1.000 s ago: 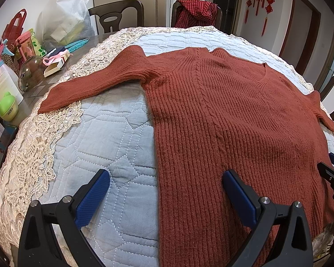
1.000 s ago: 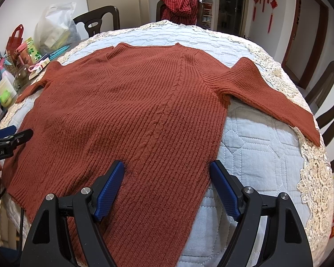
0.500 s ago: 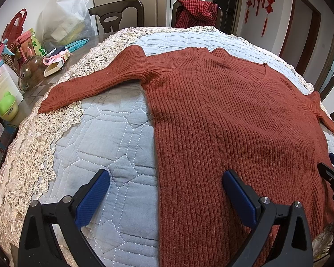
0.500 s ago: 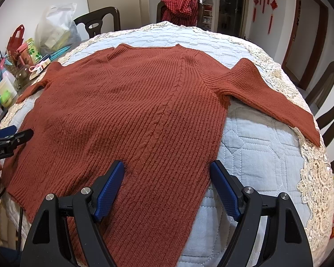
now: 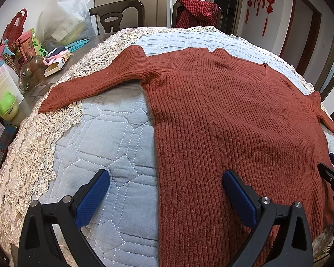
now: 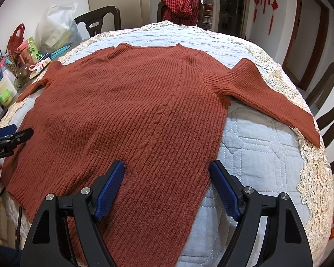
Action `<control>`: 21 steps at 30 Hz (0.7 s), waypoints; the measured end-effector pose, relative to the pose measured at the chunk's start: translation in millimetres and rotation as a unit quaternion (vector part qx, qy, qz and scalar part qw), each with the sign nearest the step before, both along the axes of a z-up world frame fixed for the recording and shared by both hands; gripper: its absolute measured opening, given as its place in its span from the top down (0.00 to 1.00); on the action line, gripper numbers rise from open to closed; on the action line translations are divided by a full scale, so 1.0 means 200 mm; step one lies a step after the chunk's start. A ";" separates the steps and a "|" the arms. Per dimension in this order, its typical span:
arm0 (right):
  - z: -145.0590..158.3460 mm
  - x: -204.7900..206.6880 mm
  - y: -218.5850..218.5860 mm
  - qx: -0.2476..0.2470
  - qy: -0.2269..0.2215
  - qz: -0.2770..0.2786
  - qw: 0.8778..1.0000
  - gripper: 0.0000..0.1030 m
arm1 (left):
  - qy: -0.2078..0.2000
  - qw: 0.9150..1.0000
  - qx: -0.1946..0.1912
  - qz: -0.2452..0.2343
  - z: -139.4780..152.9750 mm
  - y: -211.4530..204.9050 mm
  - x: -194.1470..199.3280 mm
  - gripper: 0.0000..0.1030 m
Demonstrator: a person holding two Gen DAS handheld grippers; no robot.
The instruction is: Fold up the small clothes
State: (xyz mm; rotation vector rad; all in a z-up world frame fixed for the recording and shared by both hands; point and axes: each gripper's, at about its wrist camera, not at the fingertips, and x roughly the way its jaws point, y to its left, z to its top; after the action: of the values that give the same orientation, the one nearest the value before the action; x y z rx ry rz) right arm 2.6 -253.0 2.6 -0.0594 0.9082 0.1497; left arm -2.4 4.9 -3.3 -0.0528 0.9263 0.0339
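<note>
Nothing moved since earlier frames; rust ribbed sweater [image 5: 222, 115] lies flat on quilted table cover [image 5: 104, 138], sleeves spread.
Left gripper [image 5: 165, 194] and right gripper [image 6: 168, 185] both gaping, empty, hovering near hem. Best start: pinch sleeve cuff, fold inward, keep body flat.

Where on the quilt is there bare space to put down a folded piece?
Two bare patches: one between the sweater body and the lace edge, below its sleeve; one beside the body below the other sleeve. Past the lace, the table side with the glass jar and bags is crowded.
</note>
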 end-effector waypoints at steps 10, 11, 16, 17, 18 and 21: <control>0.00 0.00 0.00 -0.002 0.001 0.000 1.000 0.23 | 0.001 1.000 0.000 0.002 0.00 0.01 0.00 0.00; 0.00 0.00 0.00 -0.002 0.001 0.000 1.000 0.23 | 0.001 1.000 0.001 0.003 0.00 0.01 0.00 0.00; 0.00 0.01 0.00 -0.003 0.003 0.001 1.000 0.23 | 0.001 1.000 0.002 0.004 0.00 0.01 -0.01 0.00; 0.00 0.01 0.00 -0.003 0.003 0.001 1.000 0.23 | 0.000 1.000 0.002 0.004 0.00 0.01 0.00 0.00; -0.01 0.01 0.00 -0.003 0.004 0.000 1.000 0.23 | 0.000 1.000 0.002 0.004 0.00 0.00 0.00 0.00; -0.01 0.01 0.00 -0.001 0.005 0.000 1.000 0.23 | 0.000 1.000 0.002 0.004 0.00 0.00 0.00 0.00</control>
State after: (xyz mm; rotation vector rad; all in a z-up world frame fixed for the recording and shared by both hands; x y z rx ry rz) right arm 4.3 -253.0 1.3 -0.0599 0.9194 0.1488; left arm -2.8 5.2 -2.6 -0.0524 0.9262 0.0440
